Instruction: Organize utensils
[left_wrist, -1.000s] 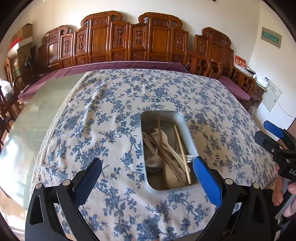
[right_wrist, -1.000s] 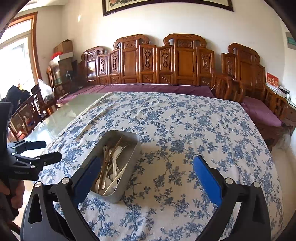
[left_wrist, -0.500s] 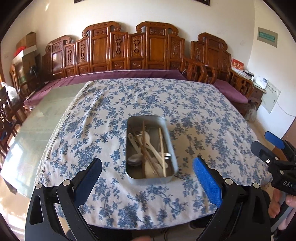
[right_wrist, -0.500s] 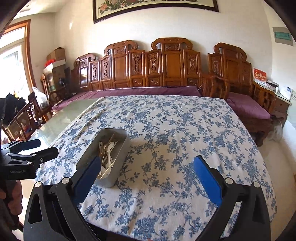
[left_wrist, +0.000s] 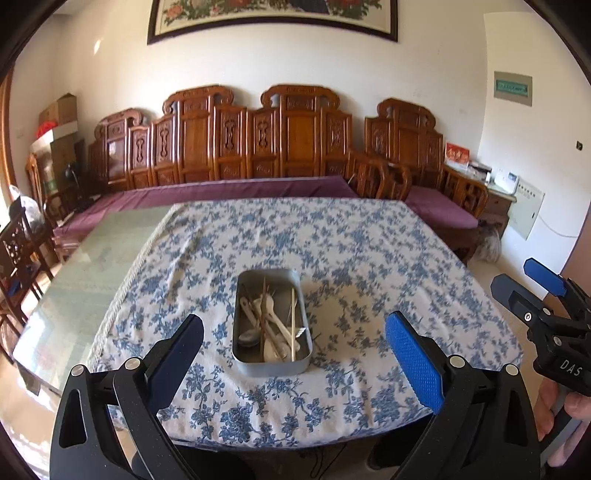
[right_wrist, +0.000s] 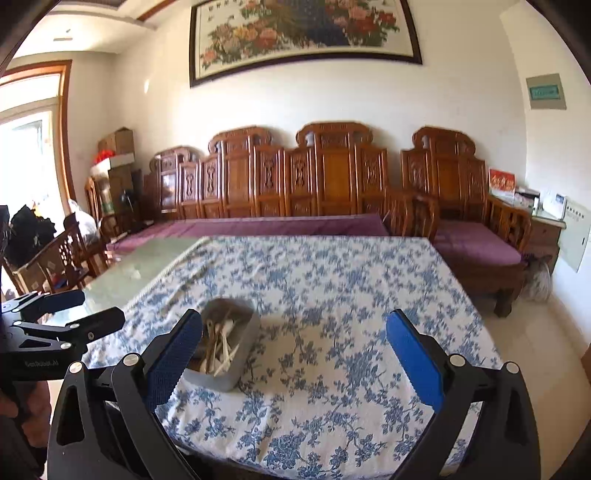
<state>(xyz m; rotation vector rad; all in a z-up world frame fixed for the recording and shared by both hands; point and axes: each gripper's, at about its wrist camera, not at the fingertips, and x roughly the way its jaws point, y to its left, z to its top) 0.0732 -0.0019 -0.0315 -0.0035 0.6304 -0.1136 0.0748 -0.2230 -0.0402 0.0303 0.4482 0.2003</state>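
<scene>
Grippers (left_wrist: 295, 354) pulled back, tray (left_wrist: 272, 363), "DAS"

A: State the condition of the left gripper (left_wrist: 293, 350).

B: Its jaws stand wide apart with nothing between them. The blue pads (left_wrist: 413, 360) face each other across the gap. In the right wrist view the same unit appears at the left edge, fingers level and pointing right, gripped from below by the person's left hand (right_wrist: 16, 410).

A: And the right gripper (right_wrist: 293, 350)?

B: Same condition: jaws spread wide, nothing held. In the left wrist view it sits at the right edge, fingers angled up and to the left. The person's right hand (left_wrist: 570, 410) wraps its handle from below; only some fingers show.

A: Contact between the two units?

B: None. They are held well apart, side by side.
</scene>
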